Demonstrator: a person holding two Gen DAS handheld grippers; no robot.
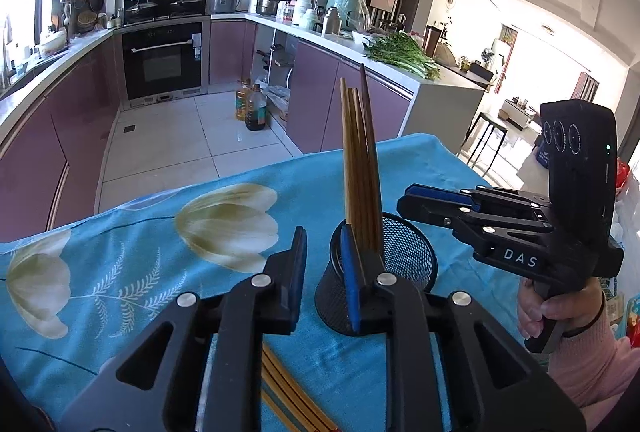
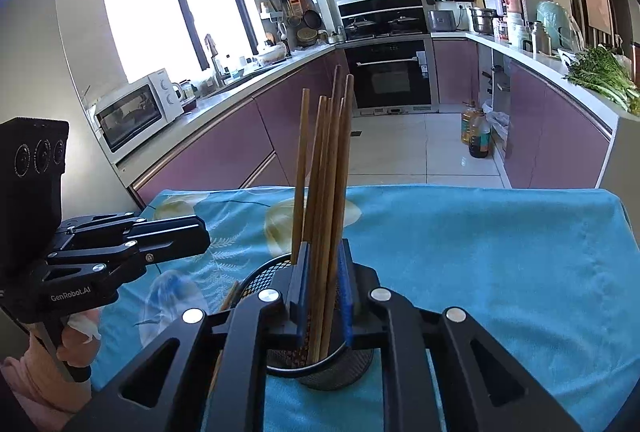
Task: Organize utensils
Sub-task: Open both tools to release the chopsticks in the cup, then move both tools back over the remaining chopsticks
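Left wrist view first: the left tongs (image 1: 322, 272) fill the lower middle of the frame, their blue pads spread with nothing between them but bare cloth, the right-hand pad standing just in front of the black mesh cup (image 1: 404, 252). A bundle of brown chopsticks (image 1: 358, 167) stands upright in that cup, leaning slightly toward the upper right. More loose chopsticks (image 1: 288, 396) lie on the blue flowered cloth of the desk (image 1: 160, 232), half hidden under the tongs' frame at the bottom centre. At the right the right tongs (image 1: 404, 201) reach in toward the cup, held by a hand (image 1: 560, 308) in a pink sleeve; from this side I cannot tell how far their pads stand apart. The far edge of the desk runs across the middle of the frame, dropping to white floor tiles beyond, with open cloth to the left of the cup. Right wrist view next: the right tongs (image 2: 324, 292) sit low in the centre, pads parted slightly on either side of the upright chopsticks (image 2: 324, 191), with gaps showing beside the sticks, so they are not pinched. The mesh cup (image 2: 276, 268) is directly beneath, mostly covered by the tongs. At the left edge the left tongs (image 2: 206, 236) point in over the cloth, apart from the cup. To the right the desk (image 2: 480, 252) is wide bare cloth up to its far and right edges. Purple cabinets (image 2: 224, 155) and two oil bottles (image 2: 476, 131) stand beyond on the kitchen floor.
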